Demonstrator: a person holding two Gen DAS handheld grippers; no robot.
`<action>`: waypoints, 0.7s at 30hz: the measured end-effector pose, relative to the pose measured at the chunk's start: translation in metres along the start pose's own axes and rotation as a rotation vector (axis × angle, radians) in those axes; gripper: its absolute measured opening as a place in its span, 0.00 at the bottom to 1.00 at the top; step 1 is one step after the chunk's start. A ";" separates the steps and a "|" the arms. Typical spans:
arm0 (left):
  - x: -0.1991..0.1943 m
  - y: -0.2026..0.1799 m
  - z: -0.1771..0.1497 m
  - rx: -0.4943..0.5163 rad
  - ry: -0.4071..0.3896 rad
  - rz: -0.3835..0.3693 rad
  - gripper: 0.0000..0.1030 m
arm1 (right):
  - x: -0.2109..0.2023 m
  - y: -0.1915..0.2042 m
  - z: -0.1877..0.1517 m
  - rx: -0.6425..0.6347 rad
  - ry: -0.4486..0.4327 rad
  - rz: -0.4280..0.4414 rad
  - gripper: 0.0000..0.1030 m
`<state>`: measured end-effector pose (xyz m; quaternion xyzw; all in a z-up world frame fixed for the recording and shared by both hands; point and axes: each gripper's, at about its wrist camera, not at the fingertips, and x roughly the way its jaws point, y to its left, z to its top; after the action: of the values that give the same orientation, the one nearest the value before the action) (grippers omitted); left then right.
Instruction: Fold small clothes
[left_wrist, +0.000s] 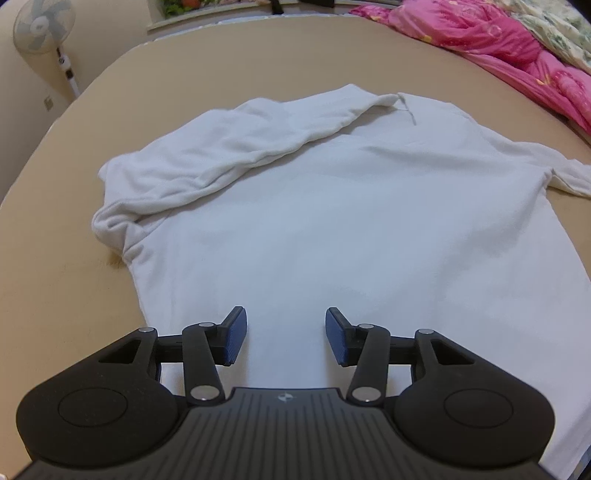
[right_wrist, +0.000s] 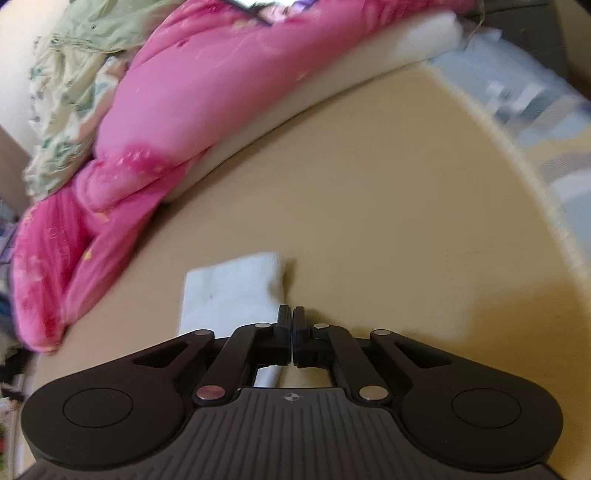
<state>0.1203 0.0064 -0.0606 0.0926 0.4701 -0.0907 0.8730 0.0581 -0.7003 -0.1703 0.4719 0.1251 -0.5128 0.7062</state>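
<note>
A white long-sleeved top (left_wrist: 332, 206) lies flat on the tan bed surface (left_wrist: 74, 280). Its left sleeve (left_wrist: 236, 147) is folded across the body toward the collar. The other sleeve (left_wrist: 572, 177) trails off to the right. My left gripper (left_wrist: 285, 338) is open and empty, hovering over the near hem. In the right wrist view, my right gripper (right_wrist: 292, 332) has its jaws together at the edge of the white sleeve cuff (right_wrist: 236, 288), which lies on the bed; whether cloth is pinched between them is not visible.
A pink quilt (left_wrist: 498, 44) lies bunched along the far right of the bed, also in the right wrist view (right_wrist: 155, 122), with a floral blanket (right_wrist: 62, 110) behind it. A standing fan (left_wrist: 42, 26) is beyond the far left bed edge.
</note>
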 end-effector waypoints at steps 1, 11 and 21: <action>0.001 0.004 0.000 -0.018 0.009 -0.003 0.51 | -0.010 0.005 0.003 -0.008 -0.035 -0.009 0.03; 0.002 0.036 -0.006 -0.143 0.068 0.023 0.56 | -0.191 0.111 -0.047 -0.383 0.121 0.516 0.33; -0.038 0.051 0.001 -0.201 -0.097 0.081 0.16 | -0.269 0.097 -0.230 -0.934 0.751 0.723 0.42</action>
<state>0.1134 0.0581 -0.0241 0.0189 0.4299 -0.0122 0.9026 0.0913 -0.3517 -0.0603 0.2765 0.4031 0.0596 0.8703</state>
